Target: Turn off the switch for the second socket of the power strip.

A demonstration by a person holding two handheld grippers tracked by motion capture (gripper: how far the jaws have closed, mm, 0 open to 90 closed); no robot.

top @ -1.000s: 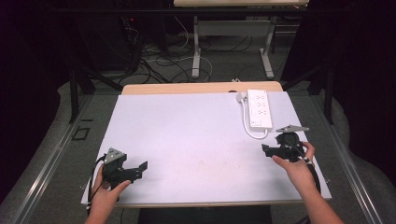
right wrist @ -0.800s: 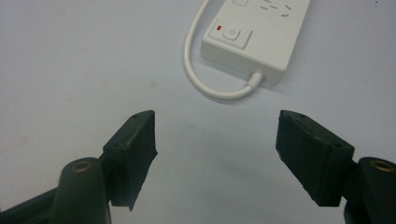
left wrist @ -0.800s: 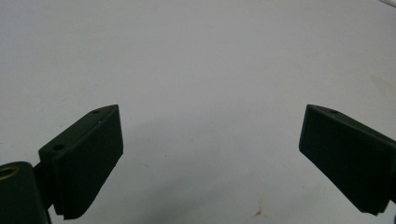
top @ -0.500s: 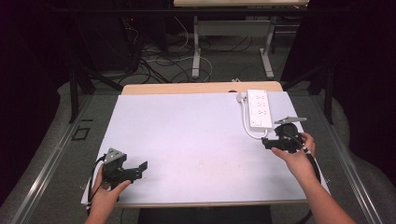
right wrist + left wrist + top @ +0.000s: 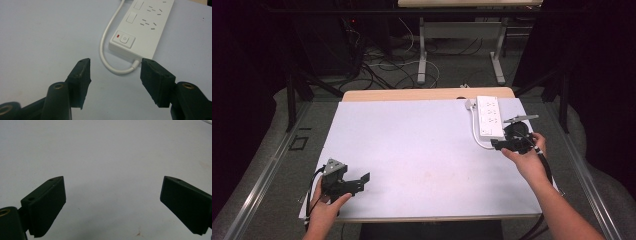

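A white plastic power strip (image 5: 490, 116) with a white cord (image 5: 476, 134) lies flat at the far right of the pale grey desk (image 5: 422, 150), its long side running from near to far. In the right gripper view the strip's near end carries a square power button (image 5: 124, 39) with a small red mark beside it, and rows of socket slots follow farther along. The cord leaves that near end, curves in a loop toward the left, and runs back along the strip's left side toward the far edge of the desk.

The right hand-held gripper (image 5: 507, 145), held in the person's right hand (image 5: 528, 159), sits just at the near end of the strip, pointing left and slightly away. Its two black jaws stand about half open and have just been closing; nothing is clamped between them. In its own view the cord's loop and the strip's near corner lie beyond the gap between the jaw tips, with one jaw tip close to where the cord enters the strip, though I cannot tell whether it touches.

The left hand-held gripper (image 5: 357, 182) rests low at the near left of the desk in the person's left hand (image 5: 326, 204), well apart from the strip. Its jaws are spread wide with bare desk surface between them, holding nothing.
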